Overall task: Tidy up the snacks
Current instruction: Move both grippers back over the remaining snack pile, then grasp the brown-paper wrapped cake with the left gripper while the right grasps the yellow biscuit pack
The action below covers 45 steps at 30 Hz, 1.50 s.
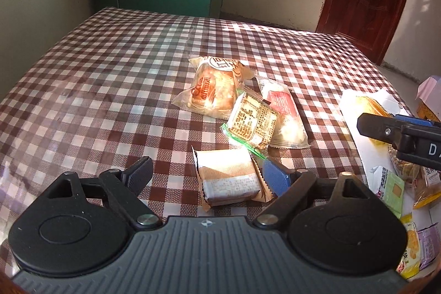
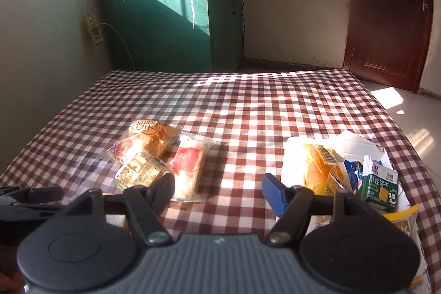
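The left gripper (image 1: 205, 172) is hovering low over the checkered tablecloth (image 1: 110, 73) with its fingers spread wide, grasping nothing. Between the fingers, a brown-and-white wrapped cake (image 1: 230, 179) is lying flat on the cloth; its long axis is running roughly crosswise between the two fingers, with its crimped ends pointing left and right, the right end lying just beside the blue pad (image 1: 274, 178). The black pad (image 1: 139, 175) is standing apart from the wrapper.

Beyond it, three more snacks are lying in a loose cluster. A clear-wrapped bread bun (image 1: 213, 87) is sitting farthest back, its long axis slanting from near left to far right. A green-edged packet (image 1: 252, 121) with printed text facing up is overlapping the bun's near right corner and is tilting diagonally. A red-labelled rice snack (image 1: 285, 114) is stretching away from the camera, long axis running near to far, partly under the green-edged packet.

The right gripper (image 2: 217, 185) is likewise held open and empty above the cloth, between that cluster and a white paper sheet (image 2: 292, 161) on the right. On the sheet, a yellow packet (image 2: 317, 170) and a green biscuit pack (image 2: 381, 187) are resting, the biscuit pack standing nearly upright.
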Available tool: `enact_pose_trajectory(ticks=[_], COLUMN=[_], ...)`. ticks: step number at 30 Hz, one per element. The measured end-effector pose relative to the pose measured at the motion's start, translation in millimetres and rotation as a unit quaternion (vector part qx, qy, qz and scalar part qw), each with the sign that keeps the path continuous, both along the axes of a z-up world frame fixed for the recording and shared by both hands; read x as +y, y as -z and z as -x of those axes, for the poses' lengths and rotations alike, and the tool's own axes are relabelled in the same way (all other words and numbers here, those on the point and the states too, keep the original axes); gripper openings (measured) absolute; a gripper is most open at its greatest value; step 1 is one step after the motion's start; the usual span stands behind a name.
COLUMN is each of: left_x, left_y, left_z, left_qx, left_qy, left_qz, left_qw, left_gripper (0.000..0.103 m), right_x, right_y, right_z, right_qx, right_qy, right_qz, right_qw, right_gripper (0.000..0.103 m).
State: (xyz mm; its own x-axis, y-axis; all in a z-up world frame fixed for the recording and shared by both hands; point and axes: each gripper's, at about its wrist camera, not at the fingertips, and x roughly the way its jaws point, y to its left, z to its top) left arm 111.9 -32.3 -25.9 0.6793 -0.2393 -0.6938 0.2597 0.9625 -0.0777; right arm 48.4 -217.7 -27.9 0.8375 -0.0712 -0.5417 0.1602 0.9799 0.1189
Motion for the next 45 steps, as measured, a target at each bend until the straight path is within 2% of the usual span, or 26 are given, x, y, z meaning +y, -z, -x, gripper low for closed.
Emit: enact_pose_trajectory(ticks=[6, 8, 9, 10, 14, 17, 24, 26, 31, 34, 38, 41, 43, 45], left_x=[-18.5, -19.4, -19.9, -17.7, -5.5, 13.0, 56.5, 60.8, 67.3, 69.1, 73.3, 73.7, 71.2, 68.4], left_y=[23.0, 28.5, 27.0, 28.5, 22.7, 19.0, 18.0, 17.5, 15.8, 19.2, 20.6, 20.9, 21.8, 21.5], left_z=[-9.9, -14.5, -12.9, -13.8, -13.9, -10.2, -14.6, -15.5, -12.2, -13.6, -15.4, -15.3, -14.6, -13.0], left_qx=[0.013, 0.020, 0.004, 0.008, 0.004, -0.004, -0.001, 0.000, -0.001, 0.000, -0.001, -0.002, -0.002, -0.002], left_qy=[0.005, 0.005, 0.002, 0.004, 0.002, -0.020, -0.071, -0.075, -0.068, -0.073, -0.076, -0.074, -0.075, -0.074], left_qz=[-0.009, -0.007, -0.014, -0.018, -0.013, -0.028, -0.018, -0.016, -0.012, -0.008, -0.006, -0.006, -0.004, -0.001], left_qw=[0.9999, 0.9998, 0.9999, 0.9998, 0.9999, 0.9994, 0.9973, 0.9970, 0.9976, 0.9973, 0.9971, 0.9972, 0.9972, 0.9973], left_gripper=[0.103, 0.085, 0.078, 0.072, 0.063, 0.062, 0.062, 0.062, 0.062, 0.062, 0.061, 0.061, 0.061, 0.061], right_x=[-1.3, -1.0, 0.6, 1.7, 10.2, 22.2, 56.5, 64.8, 87.8, 94.0, 94.9, 92.8, 92.0, 92.6], right_y=[7.5, 9.0, 9.5, 10.6, 14.8, 17.3, 24.4, 28.1, 44.0, 51.4, 56.7, 63.4, 62.1, 61.1], right_z=[-5.8, -8.1, -9.2, -10.9, -17.4, -24.4, -47.7, -54.3, -69.2, -77.5, -85.9, -89.8, -88.7, -85.3], right_qx=[0.007, 0.009, 0.010, 0.011, 0.014, 0.014, 0.015, 0.021, 0.038, 0.049, 0.060, 0.061, 0.059, 0.058], right_qy=[-0.002, -0.004, -0.006, -0.008, -0.022, -0.046, -0.116, -0.133, -0.188, -0.180, -0.184, -0.191, -0.188, -0.185], right_qz=[-0.002, -0.002, -0.002, -0.001, 0.006, 0.014, 0.036, 0.029, 0.059, 0.073, 0.059, 0.056, 0.054, 0.053], right_qw=[1.000, 1.000, 1.000, 1.000, 1.000, 0.999, 0.992, 0.991, 0.980, 0.980, 0.979, 0.978, 0.979, 0.980], right_gripper=[0.069, 0.070, 0.070, 0.070, 0.070, 0.070, 0.072, 0.072, 0.076, 0.078, 0.078, 0.066, 0.048, 0.046])
